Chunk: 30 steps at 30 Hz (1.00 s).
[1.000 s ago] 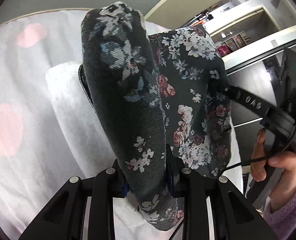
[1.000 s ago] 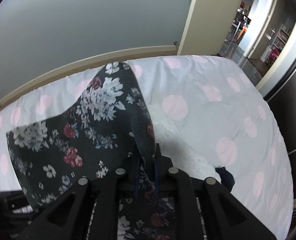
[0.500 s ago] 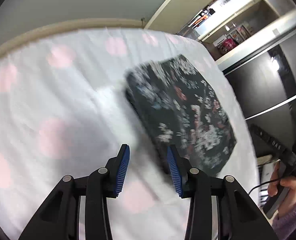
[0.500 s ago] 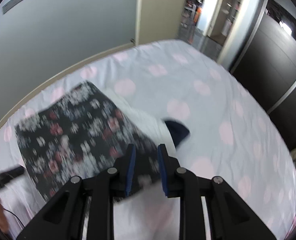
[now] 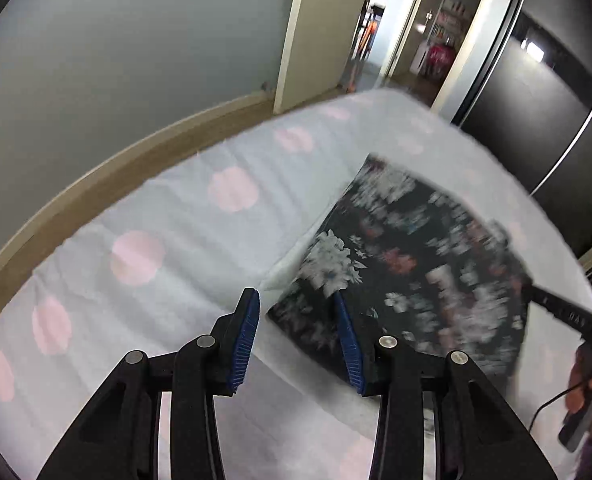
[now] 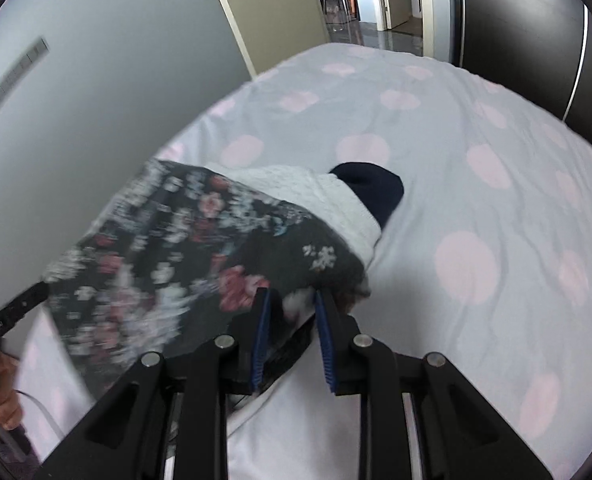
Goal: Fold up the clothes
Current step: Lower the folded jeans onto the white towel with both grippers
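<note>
— While both tools hang over the bed (image 5: 144,216), where does the folded piece sit?
— The floral garment (image 5: 416,264) lies flat on the bed as a folded dark rectangle, resting partly on a white knit piece (image 6: 324,196). From the left hand-held gripper (image 5: 296,336) it sits just ahead and to the right, its near corner close by the right-hand pad. From the right hand-held gripper (image 6: 292,340) it spreads ahead and to the left, its near edge right at the fingertips.
— Is either one holding it?
— No. The left hand-held gripper stands parted with only the bedsheet showing between its blue pads. The right hand-held gripper is parted more narrowly; pale cloth shows in the gap, but the pads do not press on anything that I can see.
— So which step is this?
— I judge the fold of this piece to be done and set down, both tools let go. A dark navy item (image 6: 370,188) peeks out beyond the white knit, ahead of the right tool.
— And next?
— Probably squaring the stack or fetching another garment. Either way the jaws should clear the floral edge first, so the fold is not dragged open.
</note>
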### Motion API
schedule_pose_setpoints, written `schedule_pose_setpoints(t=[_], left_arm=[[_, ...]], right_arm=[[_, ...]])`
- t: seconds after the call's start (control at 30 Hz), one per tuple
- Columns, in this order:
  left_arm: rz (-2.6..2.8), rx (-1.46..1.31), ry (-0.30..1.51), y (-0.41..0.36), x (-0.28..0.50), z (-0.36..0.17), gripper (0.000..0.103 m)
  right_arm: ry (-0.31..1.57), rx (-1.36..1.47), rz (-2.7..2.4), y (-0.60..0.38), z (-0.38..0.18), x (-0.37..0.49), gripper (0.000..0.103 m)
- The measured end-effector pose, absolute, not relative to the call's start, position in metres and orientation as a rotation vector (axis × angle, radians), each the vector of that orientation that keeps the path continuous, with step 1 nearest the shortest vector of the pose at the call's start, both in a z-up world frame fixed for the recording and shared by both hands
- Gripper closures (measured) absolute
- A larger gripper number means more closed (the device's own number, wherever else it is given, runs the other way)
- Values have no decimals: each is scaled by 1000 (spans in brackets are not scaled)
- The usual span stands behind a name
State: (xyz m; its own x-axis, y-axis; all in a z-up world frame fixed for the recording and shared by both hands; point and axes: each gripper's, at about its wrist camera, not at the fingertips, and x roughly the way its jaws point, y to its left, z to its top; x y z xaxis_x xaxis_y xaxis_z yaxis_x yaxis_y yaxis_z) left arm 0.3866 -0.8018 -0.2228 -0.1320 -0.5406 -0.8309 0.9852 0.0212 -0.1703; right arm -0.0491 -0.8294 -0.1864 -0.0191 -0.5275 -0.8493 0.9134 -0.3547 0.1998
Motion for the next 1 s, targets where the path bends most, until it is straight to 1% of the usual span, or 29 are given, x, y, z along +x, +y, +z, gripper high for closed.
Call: schedule_pose_setpoints(t=[0.07,0.17,0.3,0.47,0.6,0.73,0.83,0.93,1.0], left_arm=[[-1487,663,948,-810,391,-241,62],[-1493,667,983,-817,397,-261,62],[-1499,660,1002,-819,399,-281,60],[-1477,685,992,-817,399,-273,59],[-1457,674,958,-804,401,-249,60],[-1458,674,858,-791,400,-226,60],[-1446,685,851,-792,401,-226,60],[-1418,727,863,-800,402,-238,60],[-1402,750,891,-806,403,-250,60]], right_arm=[[494,1116,-1626,-839,-203,-54,83],[497,1128,-1614,-850,-227,-58,84],[476,1118,-1601,-851,-241,-60,84],[514,1134,-1605,-848,-234,-60,84],[599,1090,-1668,-834,-214,-44,84],[542,1000,-1609,-801,-178,-4,81],[482,971,-1541,-783,-162,34,81],[467,981,-1482,-775,-169,72,81],[495,1031,-1486,-776,-191,80,81]])
